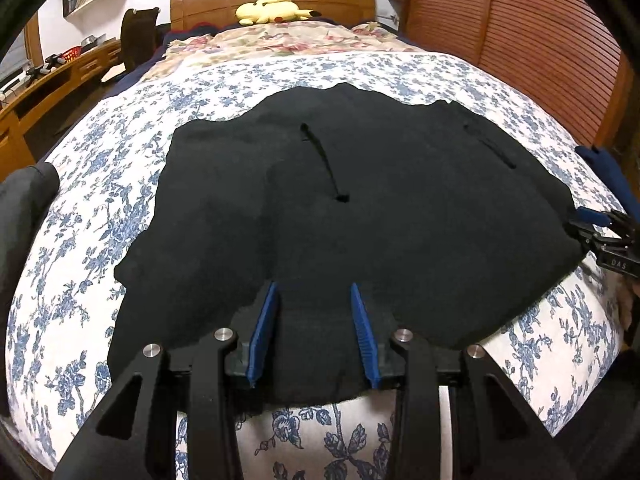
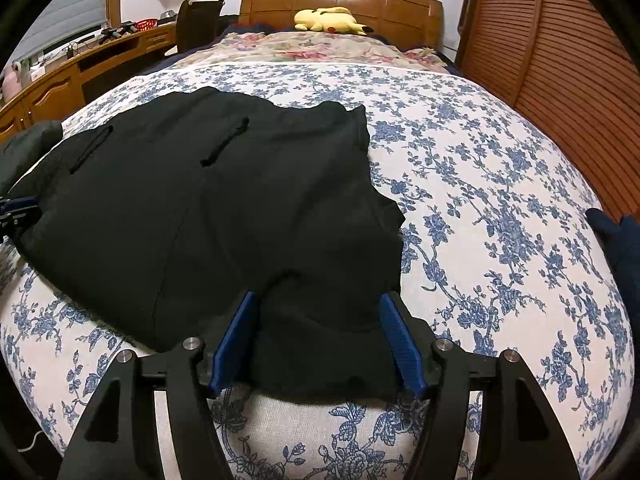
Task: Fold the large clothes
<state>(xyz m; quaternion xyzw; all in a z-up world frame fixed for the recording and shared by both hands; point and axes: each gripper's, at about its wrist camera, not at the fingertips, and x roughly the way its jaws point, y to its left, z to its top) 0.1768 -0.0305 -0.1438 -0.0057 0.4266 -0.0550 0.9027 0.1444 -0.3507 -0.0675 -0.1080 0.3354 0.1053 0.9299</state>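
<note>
Black garment (image 1: 340, 208) lies flat on bed (image 1: 120, 200); left tool (image 1: 314, 336) and right tool (image 2: 320, 340) both straddle its near hem, pads apart. Clamp both corners evenly before lifting.

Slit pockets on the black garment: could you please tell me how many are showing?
2: one slit pocket near the middle of the black garment, the other slit pocket toward its right side. Folds may hide more.
</note>
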